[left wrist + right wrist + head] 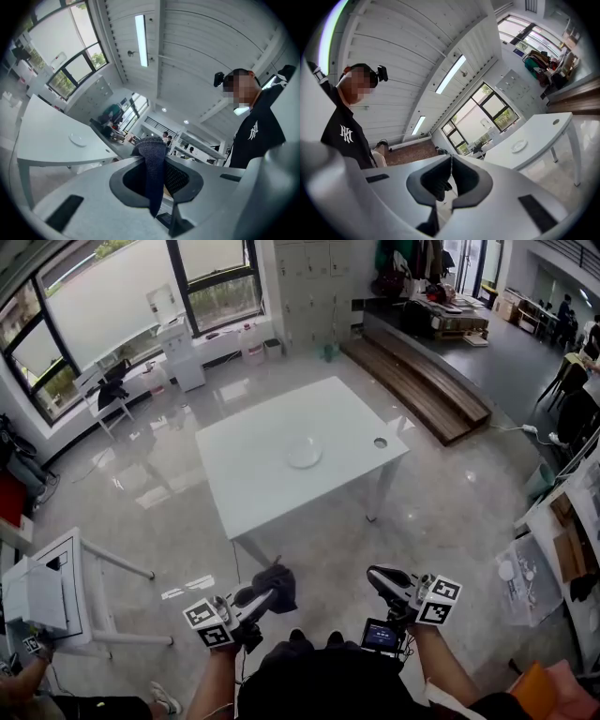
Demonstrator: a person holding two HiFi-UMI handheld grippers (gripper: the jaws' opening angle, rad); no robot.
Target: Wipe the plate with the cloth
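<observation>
Seemingly I'm at the approach step: left gripper point(262, 597) pinches the cloth point(279, 580), right gripper point(377, 577) closed, empty; plate point(304, 453) on the table point(248, 484) at twelve o'clock, well away, so I'd move in

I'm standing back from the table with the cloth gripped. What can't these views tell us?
Plate: too small in all three views to tell whether it is dirty.
Cloth: a small dark bunch in the head view; in the left gripper view the left tool covers the gripped part with its jaws.
Table: far legs hidden under its top in the head view.
</observation>
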